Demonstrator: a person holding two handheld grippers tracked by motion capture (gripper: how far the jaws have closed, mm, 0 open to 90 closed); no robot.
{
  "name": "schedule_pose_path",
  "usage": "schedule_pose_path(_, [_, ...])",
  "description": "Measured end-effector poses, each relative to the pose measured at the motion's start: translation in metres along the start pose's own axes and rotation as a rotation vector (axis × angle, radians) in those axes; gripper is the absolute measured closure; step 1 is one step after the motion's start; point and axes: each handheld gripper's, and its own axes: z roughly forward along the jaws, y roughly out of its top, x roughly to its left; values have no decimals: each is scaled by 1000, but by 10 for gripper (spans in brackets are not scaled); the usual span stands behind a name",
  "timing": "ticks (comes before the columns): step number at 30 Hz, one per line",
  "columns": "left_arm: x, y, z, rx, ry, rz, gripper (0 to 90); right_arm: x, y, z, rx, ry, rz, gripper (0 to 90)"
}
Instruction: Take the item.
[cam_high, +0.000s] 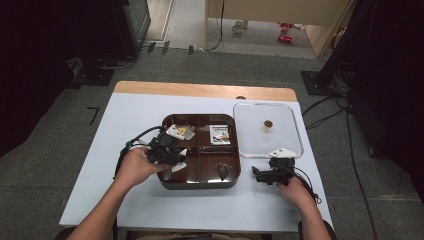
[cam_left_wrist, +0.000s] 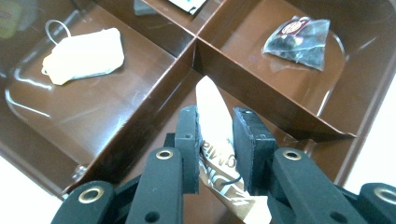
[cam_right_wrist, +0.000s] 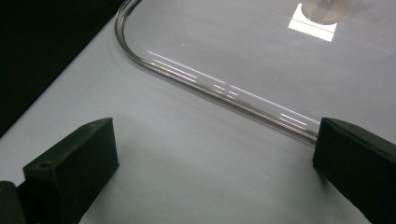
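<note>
A brown tray (cam_high: 200, 185) with four compartments sits mid-table. My left gripper (cam_high: 178, 159) hangs over its near left compartment, shut on a white and brown sachet (cam_left_wrist: 211, 100) that stands upright between the jaws of the left gripper (cam_left_wrist: 217, 122). A pale tea bag (cam_left_wrist: 84, 55) with a string lies in one compartment, and a dark pyramid tea bag (cam_left_wrist: 299, 41) lies in another. My right gripper (cam_high: 262, 175) rests low over the table, right of the tray. In the right gripper view, the right gripper (cam_right_wrist: 217, 140) is open wide with nothing between its jaws.
A clear lid (cam_high: 267, 131) with a small round knob lies flat on the table right of the tray; its rounded rim (cam_right_wrist: 210, 88) runs just ahead of my right jaws. A printed white packet (cam_high: 220, 135) sits in the tray's far right compartment. White table surface (cam_high: 125, 130) surrounds the tray.
</note>
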Motion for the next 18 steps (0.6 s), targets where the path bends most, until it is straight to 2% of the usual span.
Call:
schedule_pose_path(8, [8, -4, -25, -63, 0, -14, 737, 0, 0, 0, -1, 0, 0, 0])
schedule_pose_path(18, [29, -26, -53, -107, 32, -72, 739, 0, 0, 0, -1, 0, 0, 0])
